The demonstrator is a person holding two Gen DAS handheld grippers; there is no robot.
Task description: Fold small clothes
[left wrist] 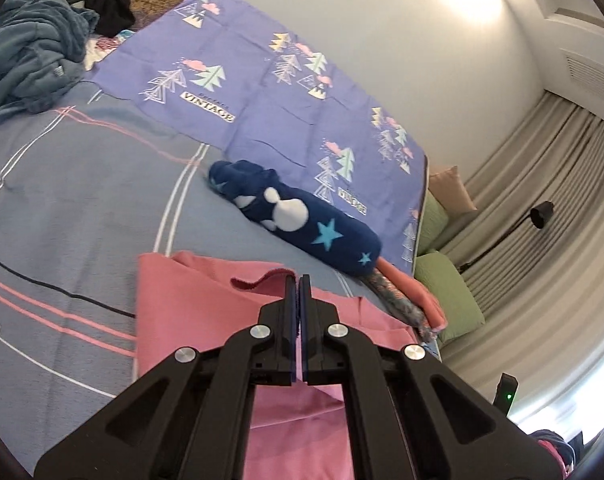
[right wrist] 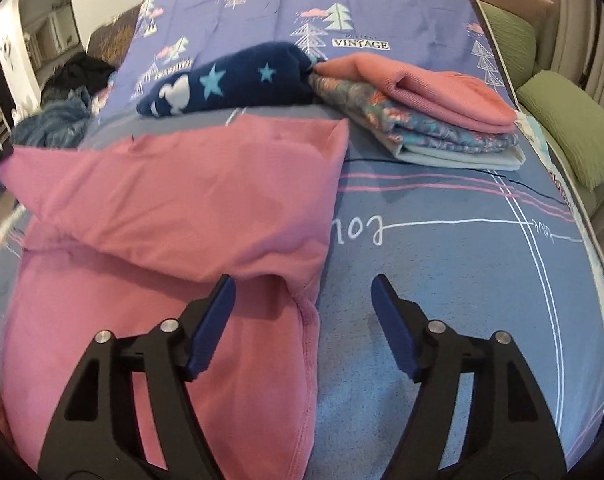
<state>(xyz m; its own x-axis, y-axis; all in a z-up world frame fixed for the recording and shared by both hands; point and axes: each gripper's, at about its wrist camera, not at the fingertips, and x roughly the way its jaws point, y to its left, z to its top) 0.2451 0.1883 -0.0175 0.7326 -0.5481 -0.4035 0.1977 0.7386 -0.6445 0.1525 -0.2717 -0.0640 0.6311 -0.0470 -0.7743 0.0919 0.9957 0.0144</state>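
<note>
A pink garment (right wrist: pixel 174 208) lies on the bed, its far half lifted and folded over toward me. In the left wrist view it (left wrist: pixel 206 312) spreads under my left gripper (left wrist: pixel 299 280), which is shut on its raised edge. My right gripper (right wrist: pixel 304 292) is open and empty, low over the bed, its left finger over the pink garment's right edge. A rolled navy fleece with stars (right wrist: pixel 230 80) lies behind, also in the left wrist view (left wrist: pixel 302 224).
A folded stack, coral garment (right wrist: pixel 422 92) on a floral one (right wrist: pixel 434 132), sits at back right. Unfolded blue and black clothes (left wrist: pixel 42 32) are piled at the bed's far corner. Green cushions (right wrist: pixel 574 128) and curtains flank the bed's right edge. A wall (left wrist: pixel 382 20) is behind.
</note>
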